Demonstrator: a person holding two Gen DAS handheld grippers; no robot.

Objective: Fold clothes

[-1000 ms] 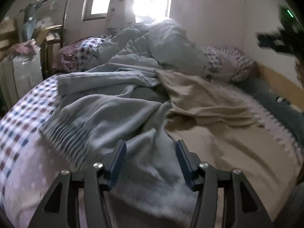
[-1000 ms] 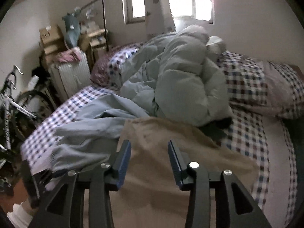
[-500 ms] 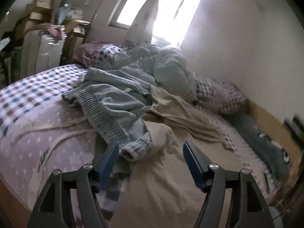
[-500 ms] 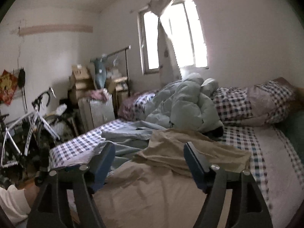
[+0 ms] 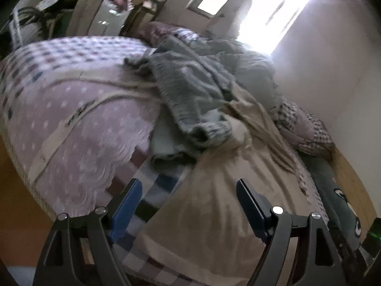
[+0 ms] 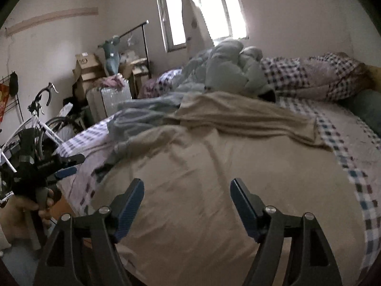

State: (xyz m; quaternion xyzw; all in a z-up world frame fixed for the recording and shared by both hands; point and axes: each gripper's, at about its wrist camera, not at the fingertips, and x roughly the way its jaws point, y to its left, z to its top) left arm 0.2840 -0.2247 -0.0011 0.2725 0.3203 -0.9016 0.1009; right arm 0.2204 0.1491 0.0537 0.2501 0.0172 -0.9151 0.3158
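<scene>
1. The left gripper (image 5: 188, 197) and the right gripper (image 6: 187, 196) both have their jaws spread wide, nothing between them.
2. They hover over the near hem of the crumpled beige cloth garment (image 6: 214, 190), likely to pinch its corners.
3. A grey ribbed knit sweater (image 5: 190, 95) lies farther left on the checked bed sheet (image 6: 364, 190).

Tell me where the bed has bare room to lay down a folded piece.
Bare sheet shows in two patches: the dotted pink corner left of the grey knit garment, and the strip between the beige garment and the checked pillow. The middle and head of the bed are crowded with clothes and the padded jacket.
</scene>
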